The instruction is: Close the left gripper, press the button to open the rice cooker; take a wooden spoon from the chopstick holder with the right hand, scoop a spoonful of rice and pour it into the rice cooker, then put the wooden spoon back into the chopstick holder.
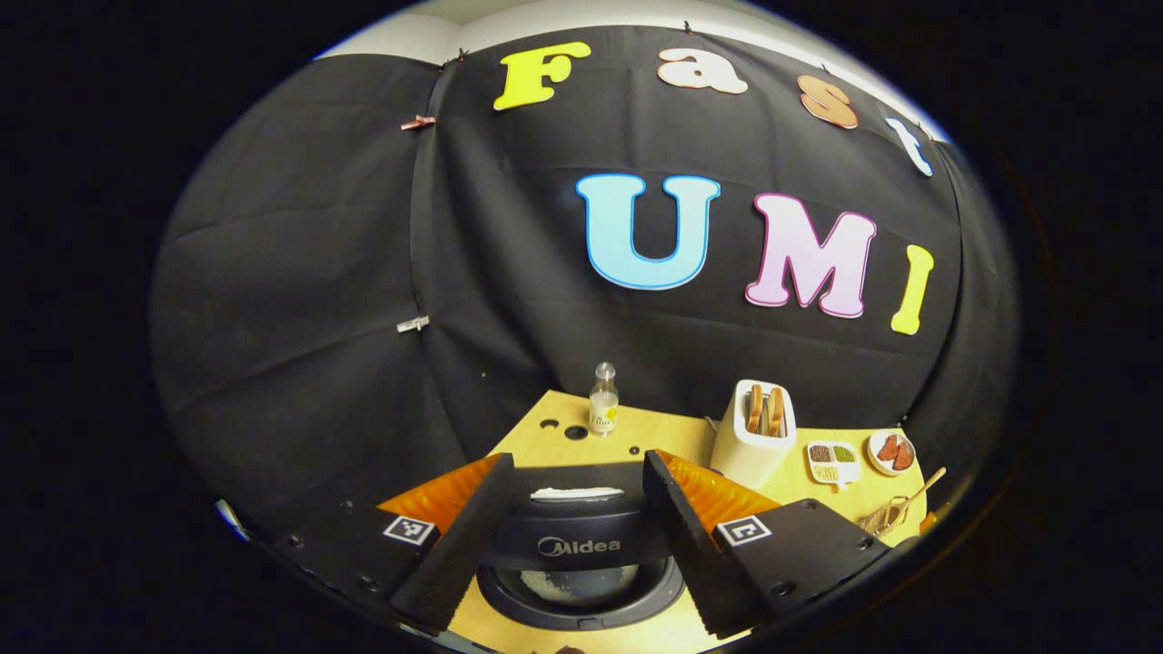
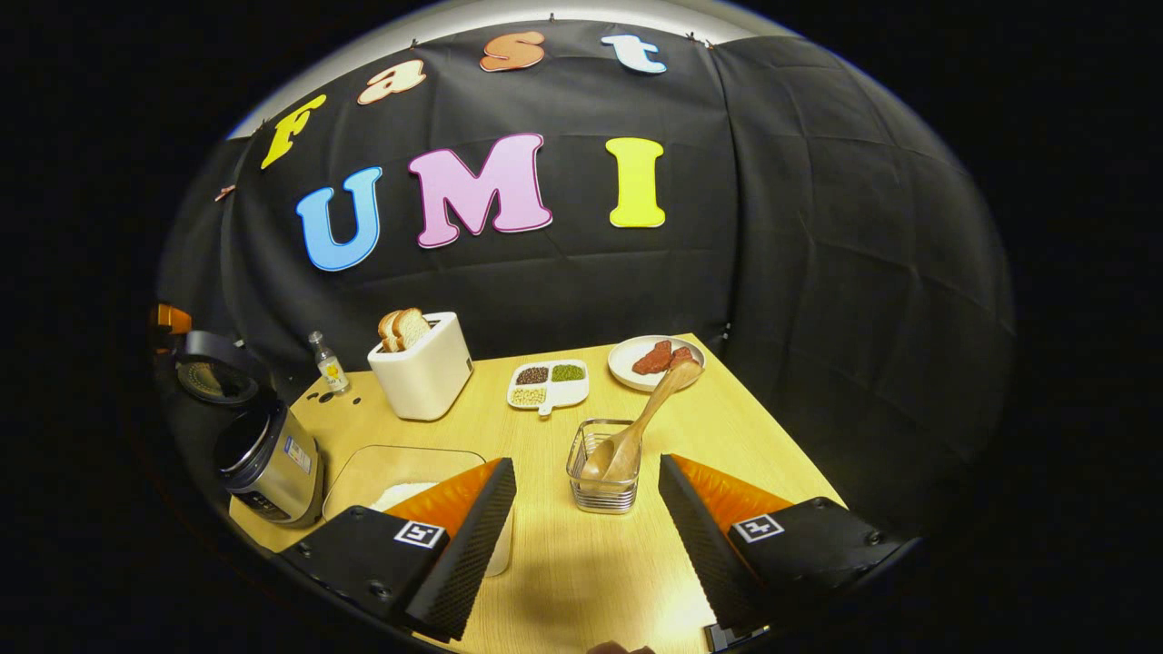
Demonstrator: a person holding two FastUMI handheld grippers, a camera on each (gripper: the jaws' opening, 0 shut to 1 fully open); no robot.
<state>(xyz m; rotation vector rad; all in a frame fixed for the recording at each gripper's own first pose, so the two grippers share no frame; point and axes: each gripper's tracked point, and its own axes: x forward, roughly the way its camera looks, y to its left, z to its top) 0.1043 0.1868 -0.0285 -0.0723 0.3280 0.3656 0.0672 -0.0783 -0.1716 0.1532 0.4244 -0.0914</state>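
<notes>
1. Wooden spoon (image 2: 636,427) stands bowl-down in the wire chopstick holder (image 2: 602,480), its handle leaning up to the right toward the plate of red pieces (image 2: 654,361).
2. My right gripper (image 2: 586,536) hovers over the tabletop (image 2: 581,572) just in front of that holder, jaws spread wide and holding nothing.
3. My left gripper (image 1: 577,536) hangs above the rice cooker (image 1: 581,559), jaws also wide apart and empty, one finger on each side of the raised lid.
4. From the right gripper view, the rice cooker (image 2: 263,459) sits at the table's left edge with its lid up.
5. Rice lies in a clear container (image 2: 404,472) between the cooker and my right gripper, partly hidden behind one finger.
6. Farther back I see a white toaster (image 2: 422,368) with bread, a small bottle (image 2: 329,363), and a divided dish of grains (image 2: 548,383).
</notes>
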